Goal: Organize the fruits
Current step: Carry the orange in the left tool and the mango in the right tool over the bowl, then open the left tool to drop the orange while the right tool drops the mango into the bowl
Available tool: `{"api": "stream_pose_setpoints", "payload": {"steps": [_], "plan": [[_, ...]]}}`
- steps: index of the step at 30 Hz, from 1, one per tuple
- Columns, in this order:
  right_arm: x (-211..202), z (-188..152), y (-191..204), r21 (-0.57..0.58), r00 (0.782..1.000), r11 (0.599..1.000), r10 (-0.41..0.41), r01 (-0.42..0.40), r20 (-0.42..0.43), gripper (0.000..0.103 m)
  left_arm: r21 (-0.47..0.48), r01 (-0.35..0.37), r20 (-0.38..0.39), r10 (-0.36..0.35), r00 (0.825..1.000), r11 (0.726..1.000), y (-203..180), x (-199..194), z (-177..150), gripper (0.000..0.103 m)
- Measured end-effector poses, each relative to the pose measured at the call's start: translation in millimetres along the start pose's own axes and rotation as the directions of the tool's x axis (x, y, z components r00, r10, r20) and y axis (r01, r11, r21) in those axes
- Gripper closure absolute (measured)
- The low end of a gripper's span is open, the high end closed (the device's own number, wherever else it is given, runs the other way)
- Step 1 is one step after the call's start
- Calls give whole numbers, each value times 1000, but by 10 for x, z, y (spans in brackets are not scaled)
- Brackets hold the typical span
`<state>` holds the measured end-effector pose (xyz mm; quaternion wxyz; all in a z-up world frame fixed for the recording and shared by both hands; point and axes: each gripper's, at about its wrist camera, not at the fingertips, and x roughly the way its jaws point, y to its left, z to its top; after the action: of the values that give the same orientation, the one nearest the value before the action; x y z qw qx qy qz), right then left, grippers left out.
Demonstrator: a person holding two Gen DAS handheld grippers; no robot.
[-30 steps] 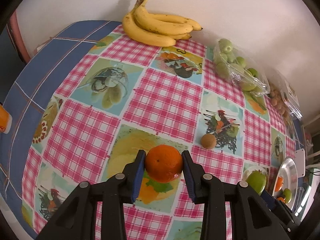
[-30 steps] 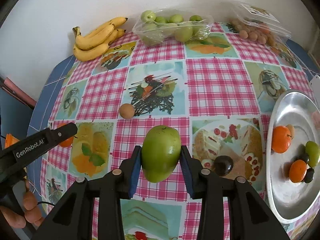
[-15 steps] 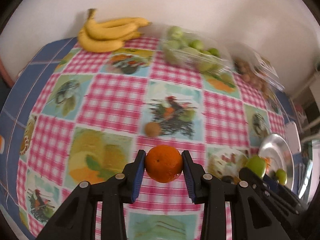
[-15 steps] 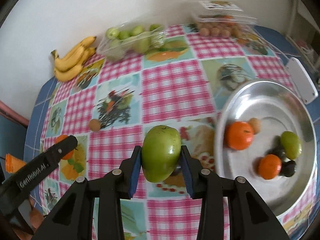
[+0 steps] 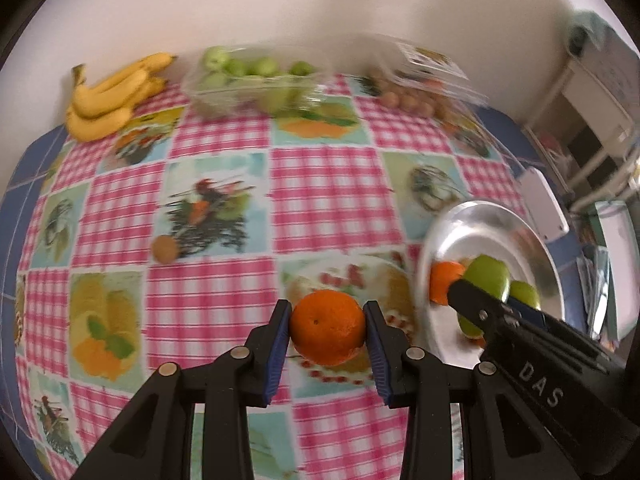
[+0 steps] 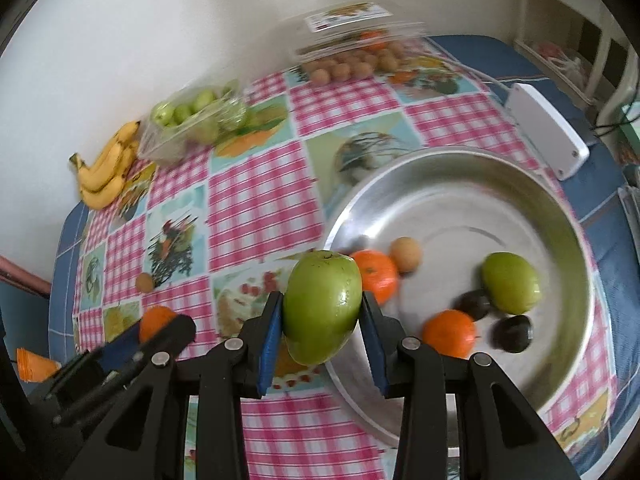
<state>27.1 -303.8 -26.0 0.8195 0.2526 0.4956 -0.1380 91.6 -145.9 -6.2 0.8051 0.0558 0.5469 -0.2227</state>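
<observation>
My left gripper (image 5: 326, 330) is shut on an orange (image 5: 327, 327) and holds it above the checked tablecloth, left of the round metal tray (image 5: 496, 224). My right gripper (image 6: 322, 314) is shut on a green mango (image 6: 322, 306) and holds it over the tray's (image 6: 460, 168) left rim. In the tray lie two oranges (image 6: 375, 274), a second green mango (image 6: 510, 282), a small brown fruit (image 6: 405, 254) and two dark fruits (image 6: 513, 333). A small brown fruit (image 5: 164, 248) lies loose on the cloth. The right gripper and its mango (image 5: 486, 282) also show in the left wrist view.
Bananas (image 5: 108, 100) lie at the table's far left by the wall. A clear box of green fruits (image 5: 252, 84) and a clear box of small brown fruits (image 5: 416, 88) stand along the back. A white device (image 6: 546, 132) lies beyond the tray.
Both grippers have swung right with their fruits. The right gripper's mango has moved from over the cloth to over the tray's left rim; the left gripper's orange is now close to the tray.
</observation>
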Motion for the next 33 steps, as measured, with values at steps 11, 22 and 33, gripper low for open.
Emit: {"api": "stream_pose_setpoints", "payload": {"steps": [11, 22, 33], "plan": [[-178, 57, -629, 121, 999, 992, -28, 24, 34, 63, 167, 58, -21, -55, 998, 984, -729, 87, -151, 64], [-199, 90, -931, 173, 998, 985, -29, 18, 60, 63, 222, 79, -25, -75, 997, 972, -992, 187, -211, 64], [-9, 135, -834, 128, 997, 991, 25, -33, 70, 63, 242, 87, -28, -83, 996, 966, -1072, 394, -203, 64]]}}
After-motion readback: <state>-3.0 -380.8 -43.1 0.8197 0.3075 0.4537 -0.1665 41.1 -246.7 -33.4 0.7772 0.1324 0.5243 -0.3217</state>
